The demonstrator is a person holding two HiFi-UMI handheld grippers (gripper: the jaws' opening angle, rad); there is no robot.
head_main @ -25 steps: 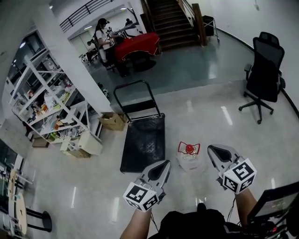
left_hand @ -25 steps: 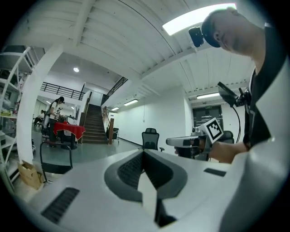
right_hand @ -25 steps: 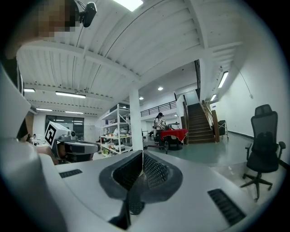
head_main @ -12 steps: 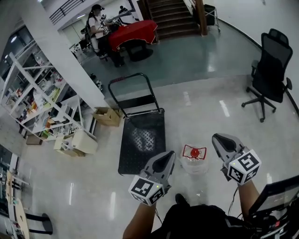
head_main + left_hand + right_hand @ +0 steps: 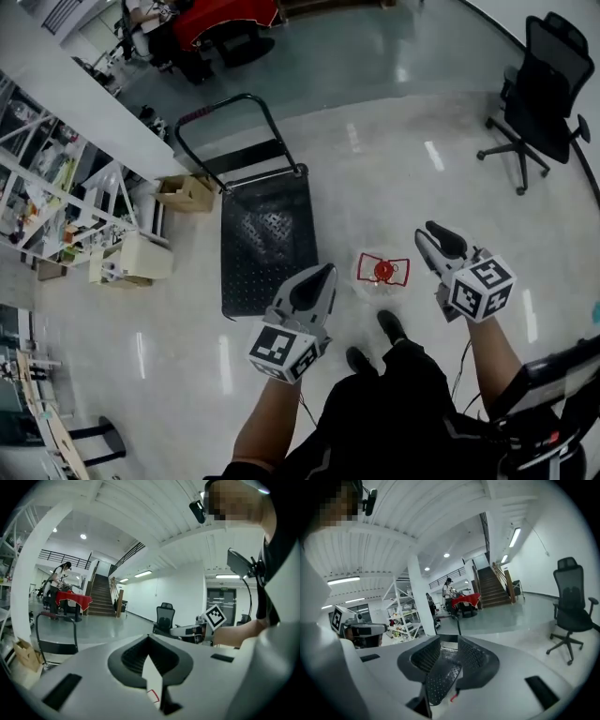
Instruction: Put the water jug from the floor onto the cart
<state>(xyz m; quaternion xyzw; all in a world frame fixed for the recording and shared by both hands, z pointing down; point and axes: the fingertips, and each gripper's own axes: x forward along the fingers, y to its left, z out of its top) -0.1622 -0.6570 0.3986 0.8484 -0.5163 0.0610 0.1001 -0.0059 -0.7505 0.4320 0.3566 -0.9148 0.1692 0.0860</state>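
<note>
The clear water jug (image 5: 382,274) with a red cap and red handle stands on the floor just right of the black cart (image 5: 265,246). The cart's handle (image 5: 234,131) rises at its far end. My left gripper (image 5: 324,273) hangs left of the jug and over the cart's near corner, its jaws shut on nothing (image 5: 149,638). Right of the jug, my right gripper (image 5: 433,232) has just been opening. Its pads stand apart with nothing between them (image 5: 449,641). Neither gripper touches the jug.
A black office chair (image 5: 544,84) stands at the far right. Cardboard boxes (image 5: 187,192), a white box (image 5: 141,258) and white shelving (image 5: 47,178) crowd the floor left of the cart. The person's shoes (image 5: 392,326) are just behind the jug.
The head view has tipped down and come nearer to the jug. Both grippers have dropped to flank it, left and right. The right jaws have spread apart.
</note>
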